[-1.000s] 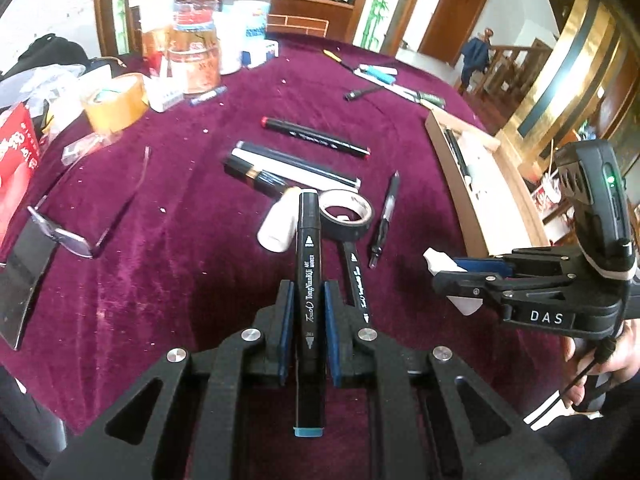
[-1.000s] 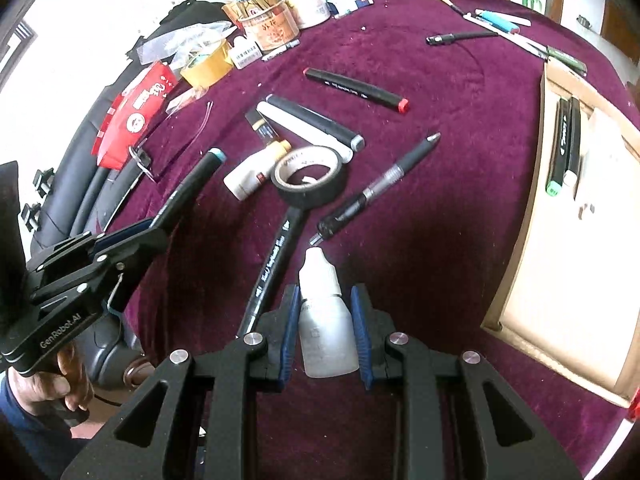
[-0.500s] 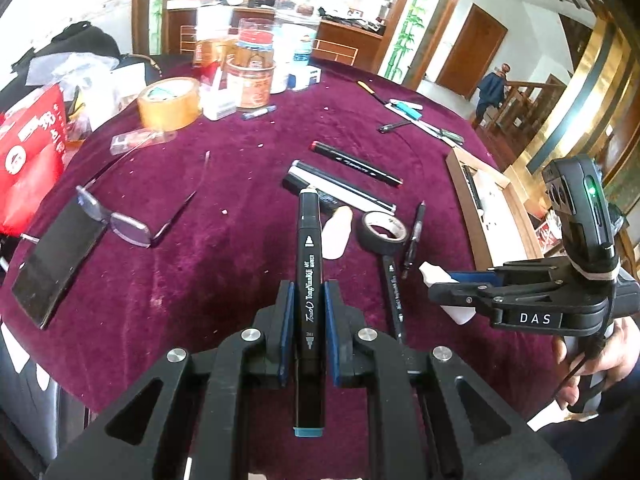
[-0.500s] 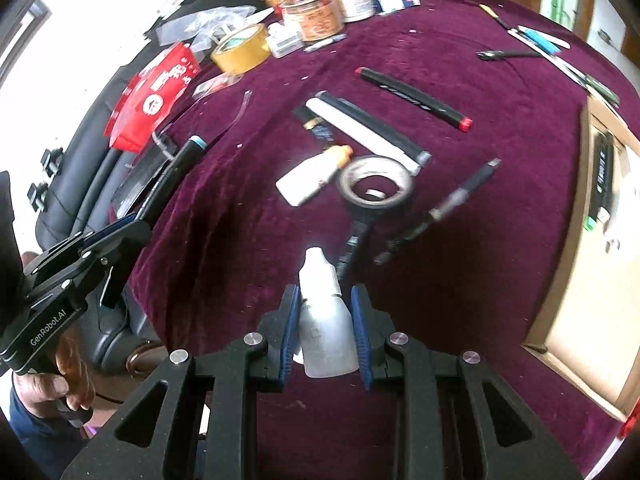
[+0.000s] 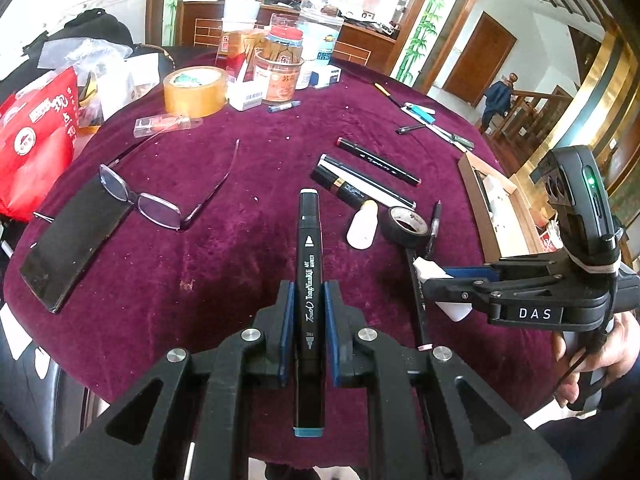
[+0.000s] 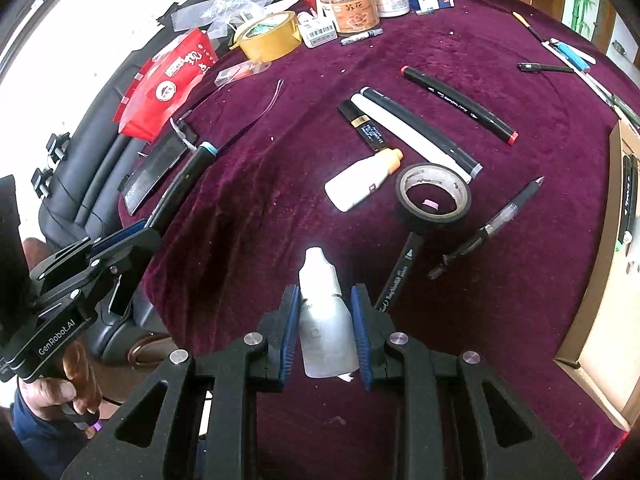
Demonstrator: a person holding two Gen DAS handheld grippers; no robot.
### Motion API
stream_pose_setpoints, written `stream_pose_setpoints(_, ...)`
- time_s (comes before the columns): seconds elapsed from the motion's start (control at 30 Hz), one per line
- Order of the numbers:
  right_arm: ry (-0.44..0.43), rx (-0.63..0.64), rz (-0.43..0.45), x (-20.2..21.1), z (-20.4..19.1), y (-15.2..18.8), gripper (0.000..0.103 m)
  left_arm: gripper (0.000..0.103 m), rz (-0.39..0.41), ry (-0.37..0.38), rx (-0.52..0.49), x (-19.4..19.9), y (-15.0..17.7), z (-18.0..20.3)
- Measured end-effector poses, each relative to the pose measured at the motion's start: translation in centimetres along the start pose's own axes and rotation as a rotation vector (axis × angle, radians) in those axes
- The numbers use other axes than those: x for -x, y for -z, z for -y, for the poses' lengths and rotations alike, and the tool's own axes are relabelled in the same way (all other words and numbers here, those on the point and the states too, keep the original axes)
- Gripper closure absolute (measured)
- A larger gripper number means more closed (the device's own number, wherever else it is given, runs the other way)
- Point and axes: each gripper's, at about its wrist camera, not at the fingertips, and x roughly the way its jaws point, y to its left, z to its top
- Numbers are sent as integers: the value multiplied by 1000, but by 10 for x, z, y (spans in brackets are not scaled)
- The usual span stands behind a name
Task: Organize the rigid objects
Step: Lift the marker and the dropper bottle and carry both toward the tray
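Marker (image 5: 308, 280) and dropper bottle (image 6: 326, 320), clamped in the left gripper (image 5: 306, 336) and right gripper (image 6: 326, 332), now ride higher above the purple tablecloth (image 6: 480, 320) than a second ago, apparently bound for the wooden tray (image 6: 600, 320) at right.

Two tape rolls (image 6: 272, 46) (image 6: 434, 222), two white bottles (image 6: 326, 328) (image 6: 358, 186), one pair of glasses (image 5: 158, 210), one phone (image 5: 76, 236)

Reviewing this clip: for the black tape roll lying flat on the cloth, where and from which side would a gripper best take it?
Grip the black tape roll across its wall, one finger inside the open core and one outside, coming from above. It lies flat with its hole facing up, and the free near-left rim avoids the marker and pen beside it.
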Motion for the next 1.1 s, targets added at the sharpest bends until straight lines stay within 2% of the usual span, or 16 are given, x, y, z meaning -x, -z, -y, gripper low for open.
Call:
stream_pose_setpoints(0.37, 2, -52, 10, 0, 10, 0, 80, 91, -20, 15, -28, -7, -3, 0)
stream_pose_setpoints(0.67, 10, -114, 28, 11, 35, 6, 80, 91, -47, 49, -60, -23, -9, 16)
stream_pose_setpoints(0.87, 32, -192, 79, 37, 71, 18, 80, 91, -64, 98, -119, -36, -16, 48)
stream_pose_setpoints(1.1, 64, -350, 191, 88, 137, 45, 80, 91, -96, 181, -224, -52, -25, 109)
